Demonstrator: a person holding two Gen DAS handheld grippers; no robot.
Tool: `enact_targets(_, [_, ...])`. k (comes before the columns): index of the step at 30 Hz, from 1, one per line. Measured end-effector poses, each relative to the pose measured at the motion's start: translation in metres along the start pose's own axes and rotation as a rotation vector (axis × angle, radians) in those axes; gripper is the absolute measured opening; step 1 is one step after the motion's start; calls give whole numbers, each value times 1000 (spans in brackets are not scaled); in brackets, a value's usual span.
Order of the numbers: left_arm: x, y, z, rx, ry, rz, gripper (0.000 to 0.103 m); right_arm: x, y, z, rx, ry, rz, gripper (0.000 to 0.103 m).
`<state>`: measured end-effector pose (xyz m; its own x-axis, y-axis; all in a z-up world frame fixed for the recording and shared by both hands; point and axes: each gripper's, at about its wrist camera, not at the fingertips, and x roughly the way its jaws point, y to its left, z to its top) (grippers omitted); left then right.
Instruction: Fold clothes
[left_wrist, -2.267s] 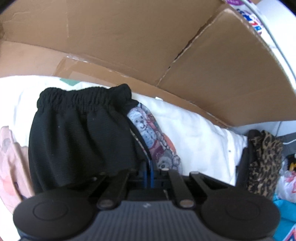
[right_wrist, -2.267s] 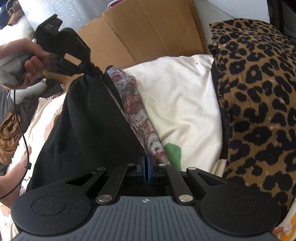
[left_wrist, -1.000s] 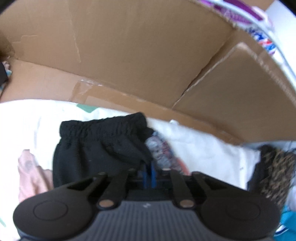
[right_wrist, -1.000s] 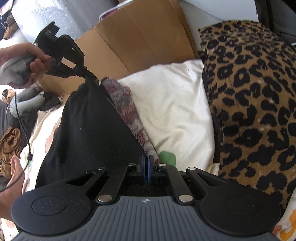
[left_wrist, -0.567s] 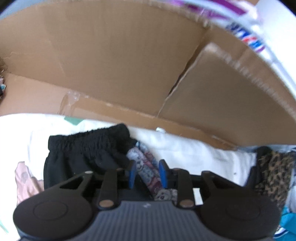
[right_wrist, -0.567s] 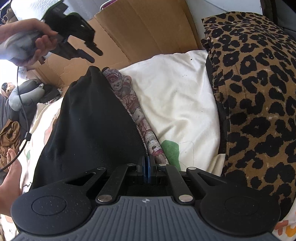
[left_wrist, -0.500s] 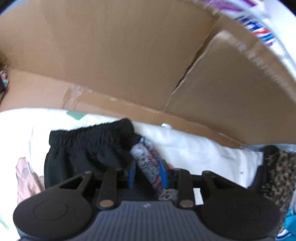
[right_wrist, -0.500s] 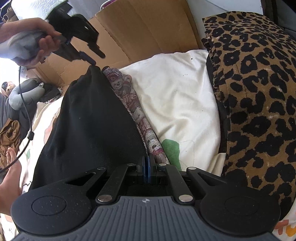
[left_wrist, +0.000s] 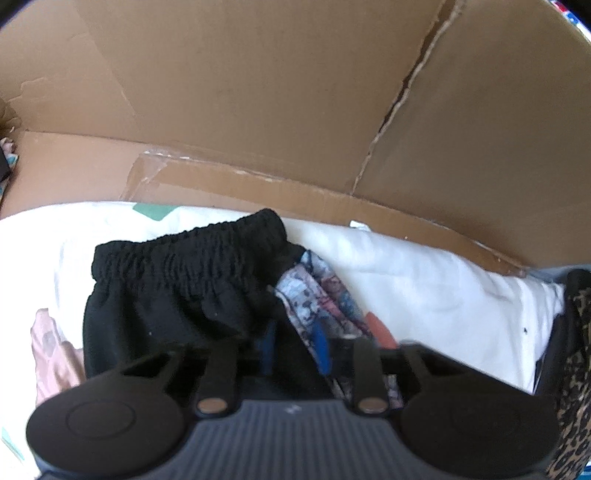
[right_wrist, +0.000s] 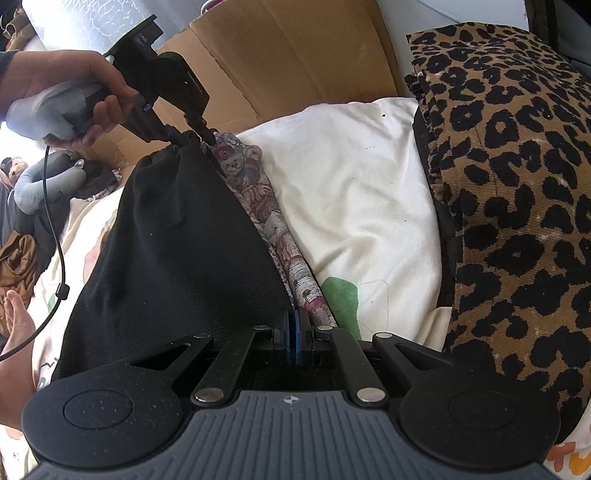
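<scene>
Black shorts (right_wrist: 177, 251) lie stretched over a bear-print cloth (right_wrist: 266, 214) on white bedding (right_wrist: 354, 206). My right gripper (right_wrist: 295, 343) is shut on the shorts' near corner. My left gripper (right_wrist: 192, 136), held by a hand (right_wrist: 74, 85), points down at the far waistband corner. Its jaws are closing with the gathered elastic between them. In the left wrist view the black shorts (left_wrist: 177, 280) fill the gap of the left gripper (left_wrist: 294, 345). The blue pads (left_wrist: 321, 347) still stand apart. The bear-print cloth (left_wrist: 317, 291) lies against the right one.
A flattened cardboard box (left_wrist: 258, 92) stands right behind the bedding. A leopard-print fabric (right_wrist: 517, 184) is heaped on the right. A pink garment (left_wrist: 48, 347) lies left of the shorts. A bare foot (right_wrist: 16, 317) and a cable (right_wrist: 55, 258) are at the left edge.
My left gripper let go of the waistband corner, opened and lifted off. It has now come back down over that corner. The right gripper kept its hold and stayed put.
</scene>
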<state>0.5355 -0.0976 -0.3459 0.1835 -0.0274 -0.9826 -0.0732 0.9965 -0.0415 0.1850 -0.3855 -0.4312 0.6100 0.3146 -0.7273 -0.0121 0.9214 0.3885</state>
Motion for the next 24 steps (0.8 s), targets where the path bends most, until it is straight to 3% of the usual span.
enact_targets(2, [-2, 1, -1, 4, -9, -7, 3, 0, 0, 0, 0, 1, 1, 0])
enact_targets(13, [-36, 6, 12, -22, -65, -108, 2, -9, -6, 4, 53, -51, 15, 0])
enact_targets(24, [-10, -5, 17, -48, -61, -156, 2, -7, -20, 1, 119, -35, -19, 0])
